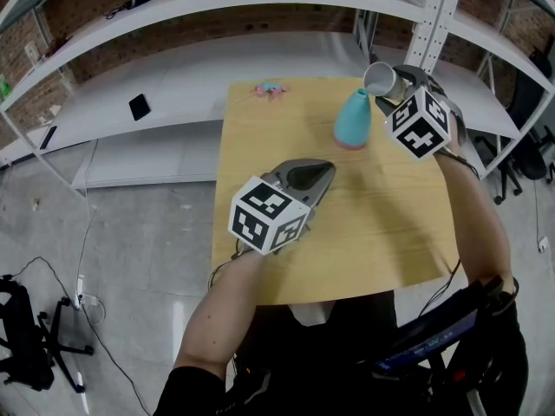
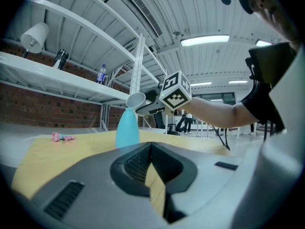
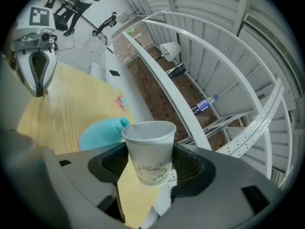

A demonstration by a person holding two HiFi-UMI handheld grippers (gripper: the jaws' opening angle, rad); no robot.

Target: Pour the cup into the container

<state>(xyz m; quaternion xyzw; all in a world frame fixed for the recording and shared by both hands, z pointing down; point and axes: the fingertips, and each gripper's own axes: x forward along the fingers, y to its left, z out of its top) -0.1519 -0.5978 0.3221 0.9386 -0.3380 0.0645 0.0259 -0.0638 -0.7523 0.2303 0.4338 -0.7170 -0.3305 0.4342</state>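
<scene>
A white paper cup (image 1: 380, 78) is held tipped on its side in my right gripper (image 1: 395, 81), whose jaws are shut on its lower wall. The cup's mouth points toward the neck of the teal bottle-shaped container (image 1: 354, 120), which stands upright at the far side of the wooden table (image 1: 381, 232). In the right gripper view the cup (image 3: 148, 149) sits between the pads with the container (image 3: 100, 132) just beyond its rim. My left gripper (image 1: 325, 170) hovers over the table's middle, shut and holding nothing. From the left gripper view the container (image 2: 127, 128) and cup (image 2: 136, 100) show ahead.
A small pink object (image 1: 270, 89) lies near the table's far left corner. White shelving (image 1: 173, 94) curves behind the table, with a black phone (image 1: 139, 107) on it. A shelf post (image 1: 438, 16) rises at the back right. Grey floor surrounds the table.
</scene>
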